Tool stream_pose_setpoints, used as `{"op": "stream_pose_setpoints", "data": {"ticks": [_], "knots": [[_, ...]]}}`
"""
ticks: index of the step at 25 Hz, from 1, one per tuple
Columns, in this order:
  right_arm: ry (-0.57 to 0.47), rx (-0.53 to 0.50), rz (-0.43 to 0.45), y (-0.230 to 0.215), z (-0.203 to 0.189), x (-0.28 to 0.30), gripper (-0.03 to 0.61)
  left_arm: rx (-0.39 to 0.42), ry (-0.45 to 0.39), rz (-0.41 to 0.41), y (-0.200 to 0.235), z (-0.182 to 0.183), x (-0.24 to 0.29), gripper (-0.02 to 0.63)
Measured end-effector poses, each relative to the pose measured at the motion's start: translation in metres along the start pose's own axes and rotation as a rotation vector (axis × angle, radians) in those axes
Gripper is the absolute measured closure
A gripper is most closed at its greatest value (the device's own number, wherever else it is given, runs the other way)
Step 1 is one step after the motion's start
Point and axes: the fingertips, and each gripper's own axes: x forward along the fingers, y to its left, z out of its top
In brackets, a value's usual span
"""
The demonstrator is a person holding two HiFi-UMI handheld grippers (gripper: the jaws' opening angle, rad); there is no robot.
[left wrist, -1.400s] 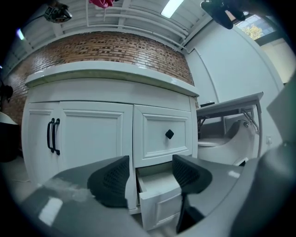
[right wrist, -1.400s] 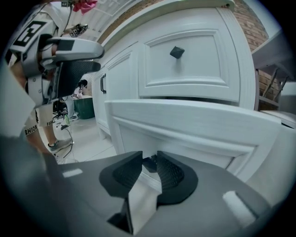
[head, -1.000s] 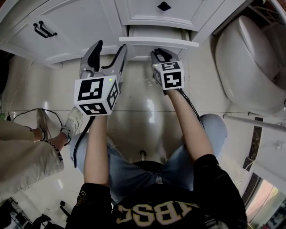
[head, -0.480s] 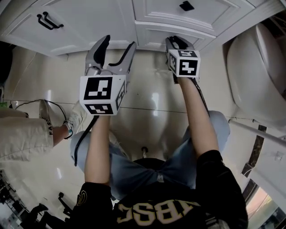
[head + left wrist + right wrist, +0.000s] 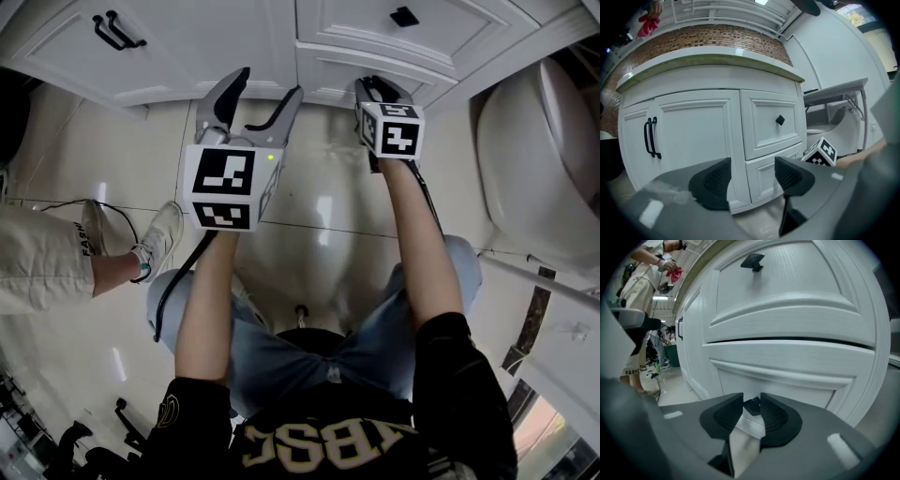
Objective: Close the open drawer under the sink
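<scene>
Against drawer [image 5: 787, 359], right tongs [image 5: 752, 398] pinching knob [image 5: 752, 407] (left tongs [image 5: 753, 169] wide)

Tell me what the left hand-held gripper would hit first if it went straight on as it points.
Likely the lower drawer, near its left edge; nothing shows in between, though depth is unclear.

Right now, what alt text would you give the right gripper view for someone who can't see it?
The right gripper pinches, between its two dark grey jaws, the small black knob of a white panelled lower drawer that looks shut. Above it sits a second white drawer with a black square knob.
</scene>
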Motion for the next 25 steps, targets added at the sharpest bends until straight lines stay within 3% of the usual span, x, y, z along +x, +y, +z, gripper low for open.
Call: {"op": "stream_pose_setpoints", "data": {"ticks": [2, 4, 6, 11, 16, 25], "knots": [[-0.022, 0.087, 0.06, 0.0, 0.006, -0.008, 0.468, -0.004, -0.018, -0.02, -0.011, 0.008, -0.007, 0.322], [-0.139, 0.176, 0.086, 0.003, 0.03, -0.036, 0.466, -0.002, -0.05, -0.039, -0.025, 0.021, -0.017, 0.322], [-0.244, 0.148, 0.096, 0.016, 0.056, -0.069, 0.465, 0.016, -0.091, -0.059, -0.039, 0.037, -0.029, 0.322], [-0.324, 0.123, 0.119, 0.051, 0.067, -0.141, 0.443, 0.015, -0.158, -0.056, -0.062, 0.058, -0.068, 0.322], [-0.388, -0.014, 0.069, 0.069, 0.07, -0.214, 0.393, 0.051, -0.199, -0.07, -0.078, 0.069, -0.101, 0.322], [-0.472, -0.097, -0.069, 0.067, 0.075, -0.316, 0.271, 0.03, -0.28, -0.033, -0.1, 0.066, -0.15, 0.322]]}}
